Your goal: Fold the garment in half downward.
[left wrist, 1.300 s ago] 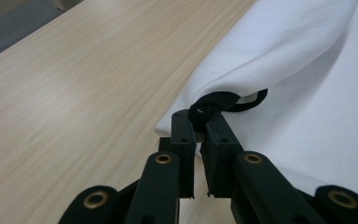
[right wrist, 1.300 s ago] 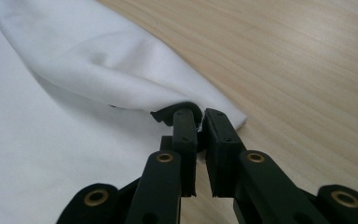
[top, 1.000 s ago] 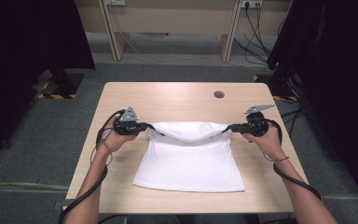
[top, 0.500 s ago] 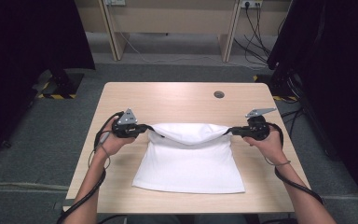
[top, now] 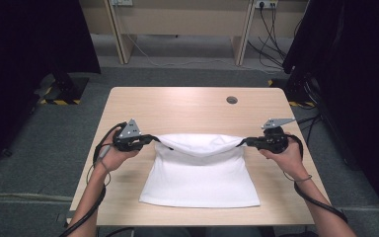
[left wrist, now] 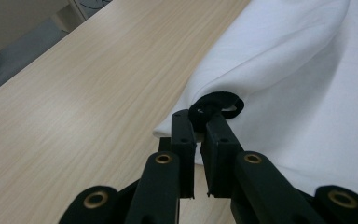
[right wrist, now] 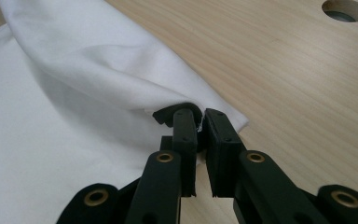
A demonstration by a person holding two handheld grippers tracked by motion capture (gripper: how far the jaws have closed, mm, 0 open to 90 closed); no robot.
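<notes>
A white cloth [top: 200,180] lies on the wooden table [top: 187,106], its far edge raised and sagging in the middle. My left gripper [top: 159,142] is shut on the cloth's far left corner, held just above the table. My right gripper [top: 243,142] is shut on the far right corner at the same height. In the left gripper view the jaws [left wrist: 204,116] pinch a fold of the cloth [left wrist: 284,70]. In the right gripper view the jaws [right wrist: 196,119] clamp the cloth [right wrist: 74,93] at its corner. The near edge lies flat by the table's front.
A round cable hole [top: 232,99] sits in the table's far right part, also in the right gripper view as a cable hole [right wrist: 345,10]. Bare wood stretches beyond the cloth and at both sides. Dark curtains and desk legs stand past the table.
Both grippers have drawn back toward the person with the cloth's far edge, which now lies over more of the cloth beneath.
</notes>
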